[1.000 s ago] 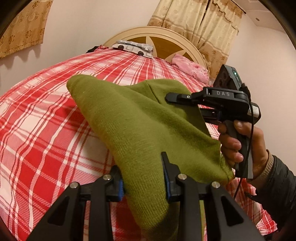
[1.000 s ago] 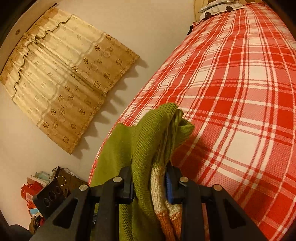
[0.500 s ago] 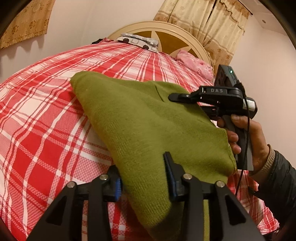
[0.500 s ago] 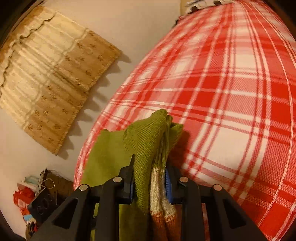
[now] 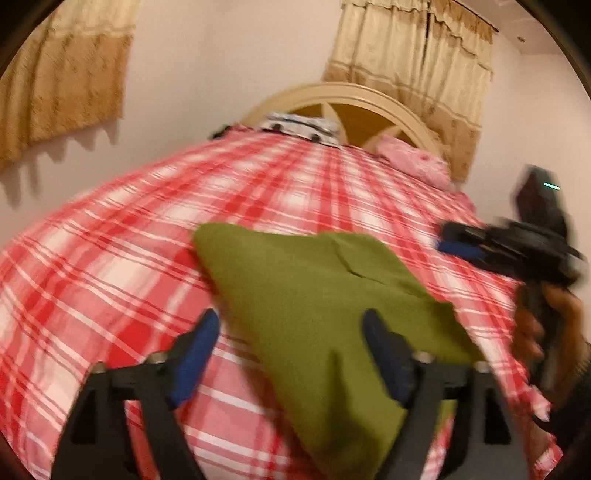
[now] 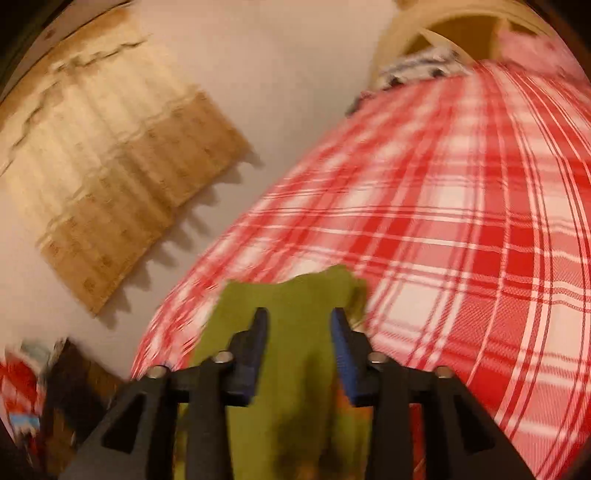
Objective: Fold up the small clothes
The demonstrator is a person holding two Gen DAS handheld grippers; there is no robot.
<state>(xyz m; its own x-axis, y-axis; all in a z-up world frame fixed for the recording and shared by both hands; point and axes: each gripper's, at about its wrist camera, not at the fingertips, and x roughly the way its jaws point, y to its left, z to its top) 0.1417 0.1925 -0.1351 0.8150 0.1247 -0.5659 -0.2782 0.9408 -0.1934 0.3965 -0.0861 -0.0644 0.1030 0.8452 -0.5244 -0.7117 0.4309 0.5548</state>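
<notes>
now both tools off the green knit (image 5: 317, 295), jaws opening.

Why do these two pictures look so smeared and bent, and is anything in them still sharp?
Left wrist view: motion blur smears the green garment, the plaid bedcover and most of all the right gripper; the fisheye bulges the bed into a dome. Right wrist view: the curtain and headboard streak; nothing is crisp. Warm, dim light in both.

An olive-green knit garment (image 5: 325, 295) lies on a red-and-white plaid bedspread (image 5: 110, 266) beneath beige patterned curtains (image 5: 413, 55).
</notes>
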